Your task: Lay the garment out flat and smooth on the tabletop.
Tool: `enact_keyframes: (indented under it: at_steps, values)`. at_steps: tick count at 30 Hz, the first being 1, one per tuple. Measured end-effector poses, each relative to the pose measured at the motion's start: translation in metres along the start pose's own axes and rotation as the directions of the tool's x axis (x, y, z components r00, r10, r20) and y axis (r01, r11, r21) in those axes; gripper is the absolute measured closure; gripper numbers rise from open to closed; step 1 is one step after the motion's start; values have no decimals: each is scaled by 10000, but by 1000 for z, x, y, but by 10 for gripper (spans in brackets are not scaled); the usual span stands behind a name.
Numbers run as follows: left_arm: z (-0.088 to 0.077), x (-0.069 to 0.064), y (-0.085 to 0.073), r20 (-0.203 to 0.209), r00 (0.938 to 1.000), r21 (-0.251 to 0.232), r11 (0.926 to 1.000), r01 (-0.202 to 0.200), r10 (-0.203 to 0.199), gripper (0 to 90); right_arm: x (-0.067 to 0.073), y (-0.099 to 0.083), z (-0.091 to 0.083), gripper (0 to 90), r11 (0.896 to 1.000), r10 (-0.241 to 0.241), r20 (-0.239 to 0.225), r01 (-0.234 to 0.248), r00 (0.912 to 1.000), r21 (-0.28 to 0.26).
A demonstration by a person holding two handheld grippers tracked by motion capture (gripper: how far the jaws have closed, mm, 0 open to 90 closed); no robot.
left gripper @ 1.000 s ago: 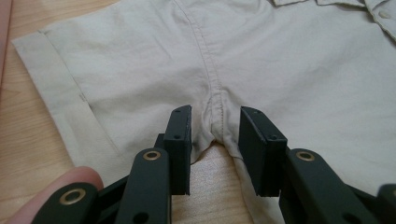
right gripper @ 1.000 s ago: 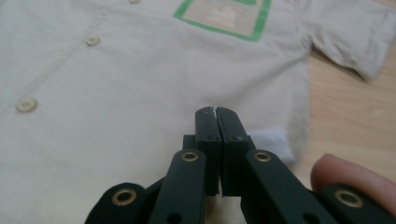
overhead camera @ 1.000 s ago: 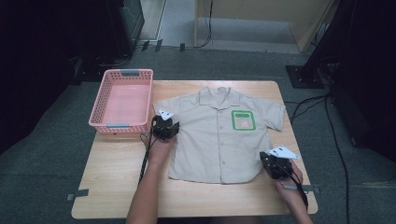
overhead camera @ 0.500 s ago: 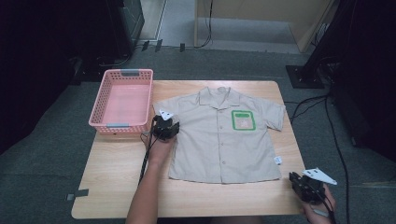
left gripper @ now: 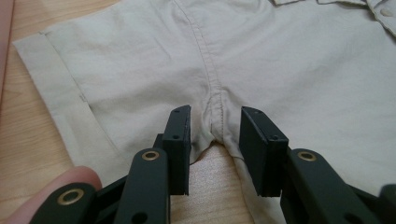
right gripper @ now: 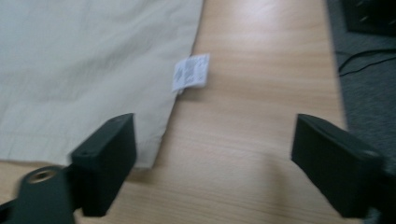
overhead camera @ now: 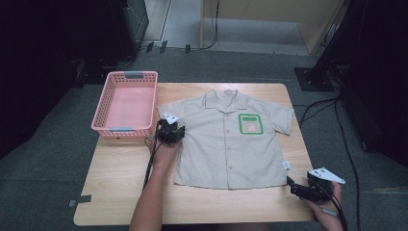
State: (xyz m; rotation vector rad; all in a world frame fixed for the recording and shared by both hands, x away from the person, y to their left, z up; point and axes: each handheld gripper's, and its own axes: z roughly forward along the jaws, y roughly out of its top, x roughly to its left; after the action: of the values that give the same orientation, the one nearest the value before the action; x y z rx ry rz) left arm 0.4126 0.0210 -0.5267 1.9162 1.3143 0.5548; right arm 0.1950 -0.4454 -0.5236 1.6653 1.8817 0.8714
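Left of the shirt (overhead camera: 226, 139), the pink basket (overhead camera: 126, 127) holds nothing.

Beige short-sleeved shirt (overhead camera: 226, 142), buttoned, spread flat face-up at table centre, collar toward far edge, hem near front edge; green-framed chest pocket; white tag at side seam.

Left tongs (overhead camera: 172, 131) sit around 9 o'clock, jaws partly apart, forearm coming in from 6. Right tongs (overhead camera: 294, 186) down at 5 o'clock, jaws just swung wide open, nothing between them.
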Motion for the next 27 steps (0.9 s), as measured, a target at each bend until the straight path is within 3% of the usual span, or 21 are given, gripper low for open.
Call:
enact_keyframes:
  at_steps: [3, 8, 11, 13, 14, 17, 19, 21, 27]
  values:
    - [0, 0, 0, -17, 10000, 1, 10000, -5, 5, 643, -2, 0, 7, 21, 9997, 239, 11, -239, 9997, -102]
    - [0, -1, 0, -41, 10000, 0, 10000, -15, 15, 643, -7, 7, 10, 4, 9975, 498, 306, -482, 9983, -509]
    - [0, -1, 0, -42, 10000, -1, 10000, -13, 13, 643, -7, 12, 14, 4, 9949, 813, 198, -800, 9965, -608]
    - [0, -1, 0, -47, 10000, 0, 10000, -23, 23, 643, -5, 13, 19, 5, 9973, 659, 158, -654, 9977, -332]
    - [0, 0, 0, -39, 10000, 10, 10000, -13, 13, 643, -2, 12, 20, 5, 9992, 268, 213, -261, 9994, -310]
    - [0, -1, 0, -59, 10000, -2, 10000, -16, 16, 641, 2, 7, 24, 7, 9993, -370, 830, 371, 9959, 6]
    - [0, -1, 0, -62, 10000, 1, 10000, -10, 10, 638, -2, 6, 23, 10, 10000, -63, 553, 63, 9984, 0]
    - [0, 0, 0, -54, 10000, 2, 10000, 11, -11, 637, -5, 5, 21, 49, 10000, -51, 613, 55, 9981, -68]
    - [-1, 0, -1, -27, 10000, -19, 10000, 83, -83, 614, -7, 4, 21, 54, 10000, 25, 417, -28, 9991, 77]
